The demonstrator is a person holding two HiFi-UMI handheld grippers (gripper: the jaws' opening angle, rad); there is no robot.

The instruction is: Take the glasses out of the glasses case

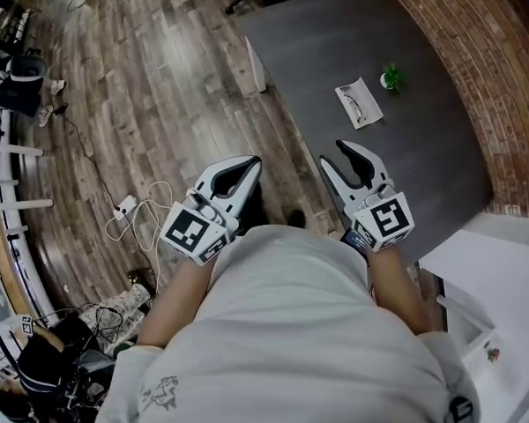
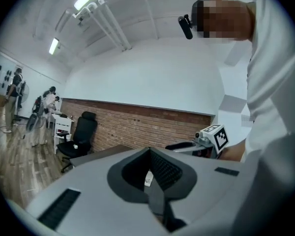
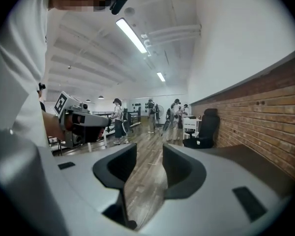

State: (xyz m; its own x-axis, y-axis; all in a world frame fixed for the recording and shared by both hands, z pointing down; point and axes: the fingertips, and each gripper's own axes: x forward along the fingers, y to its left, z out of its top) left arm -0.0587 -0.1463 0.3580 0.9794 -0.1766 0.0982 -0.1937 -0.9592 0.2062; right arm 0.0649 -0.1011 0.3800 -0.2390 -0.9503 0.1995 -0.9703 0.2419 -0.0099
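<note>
While you hold both grippers close in front of your chest, your left gripper [image 1: 249, 167] has its jaws pressed together on nothing, and your right gripper [image 1: 335, 154] gapes, empty. Well ahead on the dark table [image 1: 353, 25], the pale glasses case [image 1: 371, 111] lies open, glasses [image 1: 354, 104] inside.

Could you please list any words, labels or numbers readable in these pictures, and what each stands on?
None can be read anywhere.
Left tool and right tool: black-and-white square marker patterns only, no letters.
Print on the person's shirt: too small and blurred to read.
</note>
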